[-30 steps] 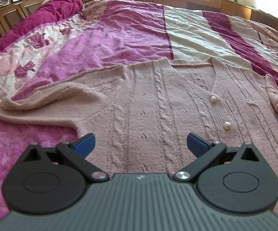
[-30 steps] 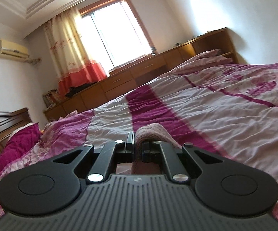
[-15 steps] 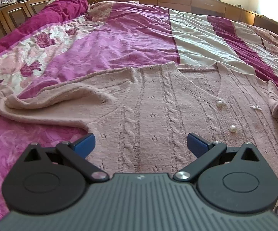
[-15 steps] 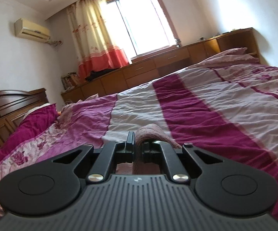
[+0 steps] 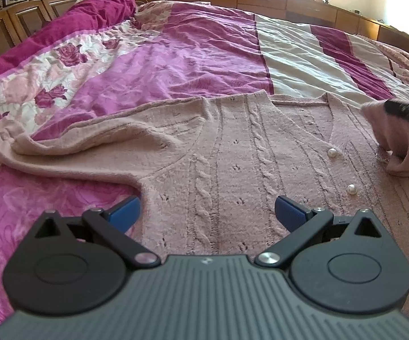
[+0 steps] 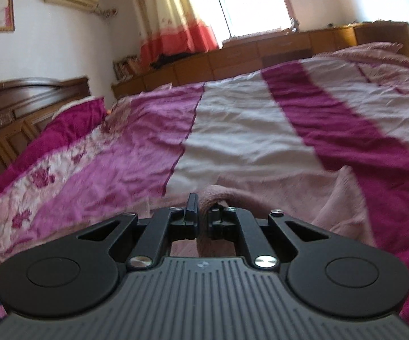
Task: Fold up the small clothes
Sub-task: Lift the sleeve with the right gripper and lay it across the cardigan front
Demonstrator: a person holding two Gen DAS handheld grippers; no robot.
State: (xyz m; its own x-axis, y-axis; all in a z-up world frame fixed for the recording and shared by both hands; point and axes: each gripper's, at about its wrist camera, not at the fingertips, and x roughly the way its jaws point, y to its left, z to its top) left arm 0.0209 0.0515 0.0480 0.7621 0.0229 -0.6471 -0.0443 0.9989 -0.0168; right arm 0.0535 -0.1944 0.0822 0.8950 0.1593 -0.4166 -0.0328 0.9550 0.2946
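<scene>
Right gripper (image 6: 203, 216) has swung the sleeve (image 5: 394, 141) in over the pink cardigan (image 5: 232, 170), pinched tight. Left gripper (image 5: 205, 211) wide, nothing in it. Other sleeve's left of it, on the bed (image 5: 176, 56).

Left gripper (image 5: 205, 211) agape, right gripper (image 6: 203, 215) clamped.

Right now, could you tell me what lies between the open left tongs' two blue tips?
In the left wrist view, only the pink cardigan's cable-knit front lies between the left tongs' tips.
</scene>
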